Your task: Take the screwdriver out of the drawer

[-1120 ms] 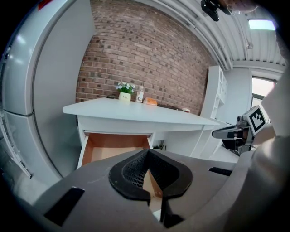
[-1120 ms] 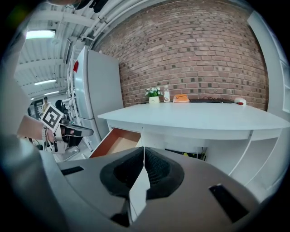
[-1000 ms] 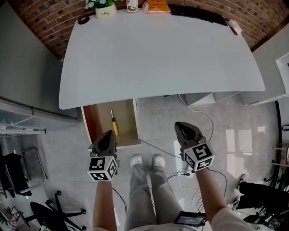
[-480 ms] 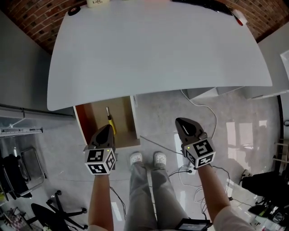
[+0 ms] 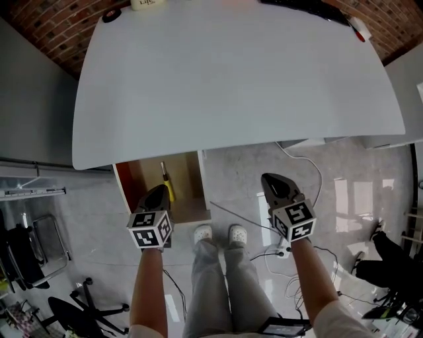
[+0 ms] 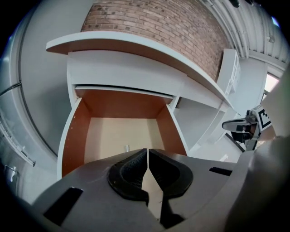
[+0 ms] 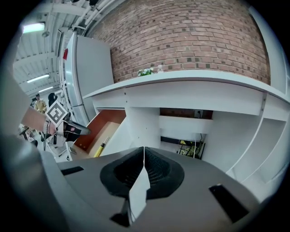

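Yellow-handled screwdriver [image 5: 168, 189] is seen lying in the open drawer [image 5: 202, 185] — at the approach stage, left gripper [image 5: 158, 193] is held over the drawer's front, right gripper [image 5: 271, 181] aside, both clenched empty, so opened jaws are likely needed next.

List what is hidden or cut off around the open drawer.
Head view: the drawer's back lies under the desk.
Left gripper view: the left gripper covers the screwdriver, bar its tip.
Head view: the top edge cuts off the keyboard.
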`<action>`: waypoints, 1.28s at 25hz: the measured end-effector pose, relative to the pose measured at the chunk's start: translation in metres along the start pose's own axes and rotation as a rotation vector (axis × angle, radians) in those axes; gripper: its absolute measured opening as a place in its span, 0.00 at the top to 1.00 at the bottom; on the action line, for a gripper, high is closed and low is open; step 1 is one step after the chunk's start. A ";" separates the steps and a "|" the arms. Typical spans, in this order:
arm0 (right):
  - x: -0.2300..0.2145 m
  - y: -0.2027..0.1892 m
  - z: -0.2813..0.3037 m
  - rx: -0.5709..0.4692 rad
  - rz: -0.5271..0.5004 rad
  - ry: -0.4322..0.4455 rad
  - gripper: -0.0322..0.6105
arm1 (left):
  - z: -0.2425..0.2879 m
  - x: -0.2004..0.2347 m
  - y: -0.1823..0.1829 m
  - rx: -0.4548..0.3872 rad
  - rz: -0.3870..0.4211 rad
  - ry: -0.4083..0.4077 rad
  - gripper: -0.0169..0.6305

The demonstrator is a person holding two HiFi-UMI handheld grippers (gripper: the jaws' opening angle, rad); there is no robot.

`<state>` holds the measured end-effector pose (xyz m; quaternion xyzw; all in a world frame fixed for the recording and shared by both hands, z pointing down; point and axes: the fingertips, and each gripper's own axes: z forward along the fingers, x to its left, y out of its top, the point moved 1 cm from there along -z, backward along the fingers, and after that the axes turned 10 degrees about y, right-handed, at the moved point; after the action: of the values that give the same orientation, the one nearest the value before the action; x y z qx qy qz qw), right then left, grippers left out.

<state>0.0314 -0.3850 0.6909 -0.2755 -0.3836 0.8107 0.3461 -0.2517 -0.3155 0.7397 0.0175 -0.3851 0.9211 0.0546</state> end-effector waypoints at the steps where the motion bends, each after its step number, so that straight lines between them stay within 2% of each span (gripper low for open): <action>1: -0.001 0.001 0.002 0.004 0.001 0.001 0.92 | 0.004 0.002 -0.003 0.018 -0.008 0.001 0.95; 3: -0.002 0.003 0.007 0.004 0.003 0.000 0.92 | 0.013 0.006 -0.009 0.050 -0.024 0.000 0.91; 4: -0.004 0.004 0.010 -0.003 0.002 -0.002 0.92 | 0.017 0.007 -0.012 0.066 -0.031 -0.001 0.81; 5: -0.006 0.004 0.012 -0.006 0.001 -0.004 0.92 | 0.021 0.008 -0.016 0.085 -0.036 -0.002 0.77; 15: -0.021 -0.014 0.037 0.044 0.010 -0.017 0.92 | 0.060 0.020 -0.041 0.266 -0.071 0.003 0.77; 19: -0.021 -0.025 0.042 0.065 0.029 -0.012 0.92 | 0.069 0.021 -0.055 0.377 -0.102 -0.014 0.77; 22: -0.018 -0.024 0.044 0.066 0.043 -0.008 0.92 | 0.073 0.020 -0.064 0.450 -0.092 -0.009 0.77; 28: -0.018 -0.027 0.039 0.078 0.049 -0.010 0.92 | 0.080 0.023 -0.056 0.472 -0.067 0.029 0.77; 32: -0.018 -0.033 0.037 0.087 0.056 -0.017 0.92 | 0.092 0.026 -0.066 0.510 -0.024 0.053 0.77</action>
<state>0.0275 -0.3990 0.7411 -0.2639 -0.3430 0.8383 0.3315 -0.2707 -0.3330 0.8531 0.0113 -0.1384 0.9879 0.0696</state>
